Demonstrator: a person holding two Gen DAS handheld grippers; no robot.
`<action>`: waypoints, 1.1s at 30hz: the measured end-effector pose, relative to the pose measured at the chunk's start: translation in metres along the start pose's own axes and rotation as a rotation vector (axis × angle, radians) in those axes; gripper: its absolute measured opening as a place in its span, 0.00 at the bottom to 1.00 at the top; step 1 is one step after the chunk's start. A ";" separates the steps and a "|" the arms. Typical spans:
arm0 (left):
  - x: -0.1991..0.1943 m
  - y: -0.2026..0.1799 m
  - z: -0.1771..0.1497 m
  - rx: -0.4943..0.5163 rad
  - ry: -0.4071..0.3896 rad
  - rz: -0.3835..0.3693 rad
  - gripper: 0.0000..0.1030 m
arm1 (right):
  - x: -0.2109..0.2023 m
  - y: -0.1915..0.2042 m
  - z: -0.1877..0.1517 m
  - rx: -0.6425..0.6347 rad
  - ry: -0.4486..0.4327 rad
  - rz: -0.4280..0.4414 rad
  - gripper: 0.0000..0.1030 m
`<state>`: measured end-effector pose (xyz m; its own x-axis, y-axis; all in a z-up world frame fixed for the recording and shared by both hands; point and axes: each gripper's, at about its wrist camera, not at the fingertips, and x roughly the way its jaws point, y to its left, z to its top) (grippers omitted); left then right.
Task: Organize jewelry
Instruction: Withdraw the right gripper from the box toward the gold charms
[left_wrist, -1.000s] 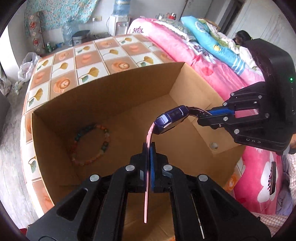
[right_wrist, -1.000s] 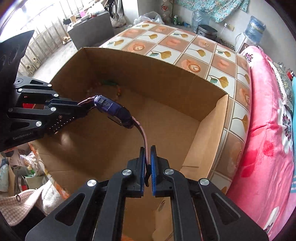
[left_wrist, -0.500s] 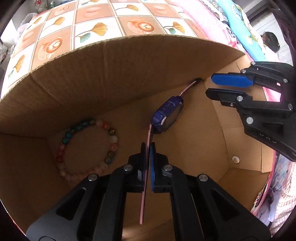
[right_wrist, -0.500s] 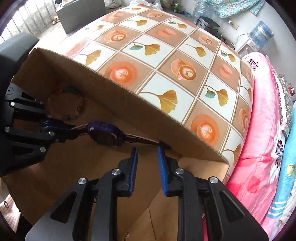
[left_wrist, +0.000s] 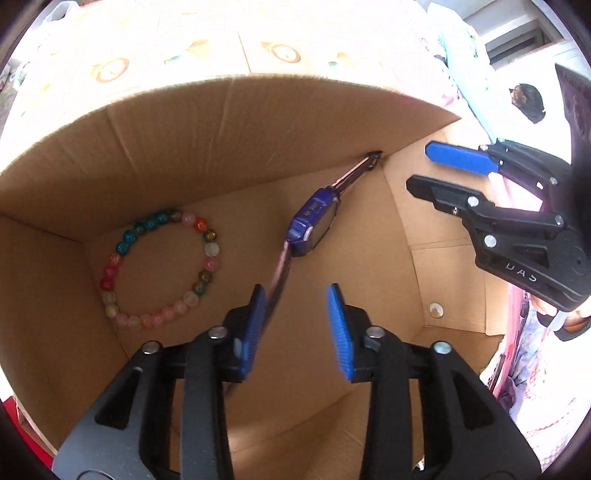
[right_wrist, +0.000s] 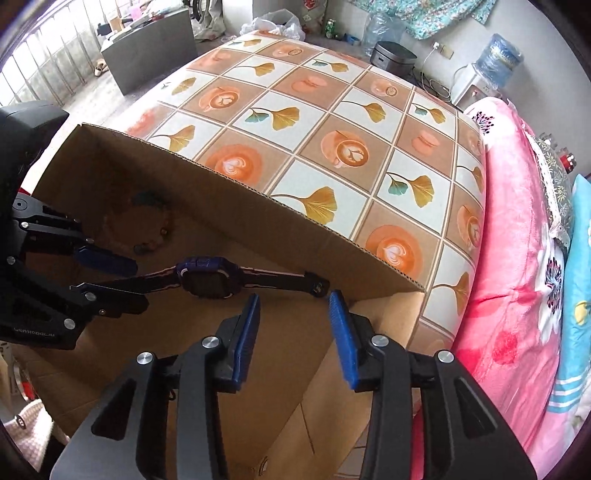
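A purple watch (left_wrist: 310, 225) with a pink strap is inside the cardboard box (left_wrist: 221, 147), its buckle end in the far corner against the wall. My left gripper (left_wrist: 295, 325) is opening. The strap's near end runs along the inner face of its left pad (left_wrist: 251, 332), and the pads do not press on it. My right gripper (right_wrist: 295, 321) is also opening, with nothing between its jaws, just above the buckle end of the watch (right_wrist: 207, 277). A multicoloured bead bracelet (left_wrist: 159, 273) lies on the box floor, left of the watch.
The box (right_wrist: 258, 192) stands on a table with a leaf-and-coffee patterned cloth (right_wrist: 332, 110). Pink floral bedding (right_wrist: 517, 258) lies to the right. A small round disc (left_wrist: 435, 309) sits at the box floor's right side. A water dispenser (right_wrist: 495, 62) stands far back.
Both grippers were shut on the watch strap and have opened. The watch has gone down into the box with its buckle in the corner. The left gripper has sunk closer to the box floor.
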<state>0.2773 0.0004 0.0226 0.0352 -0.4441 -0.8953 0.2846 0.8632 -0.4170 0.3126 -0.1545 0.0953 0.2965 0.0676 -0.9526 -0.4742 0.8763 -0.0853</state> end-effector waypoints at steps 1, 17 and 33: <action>-0.008 -0.002 -0.003 0.004 -0.025 -0.002 0.40 | -0.004 -0.001 -0.004 0.008 -0.008 0.000 0.42; -0.154 -0.034 -0.150 0.214 -0.511 -0.017 0.63 | -0.150 0.027 -0.133 0.167 -0.454 0.162 0.61; -0.016 0.000 -0.252 0.103 -0.401 0.395 0.75 | 0.002 0.129 -0.264 0.463 -0.280 0.035 0.69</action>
<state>0.0356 0.0683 -0.0026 0.5127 -0.1665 -0.8423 0.2672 0.9633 -0.0278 0.0327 -0.1670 0.0052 0.5269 0.1692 -0.8329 -0.0910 0.9856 0.1427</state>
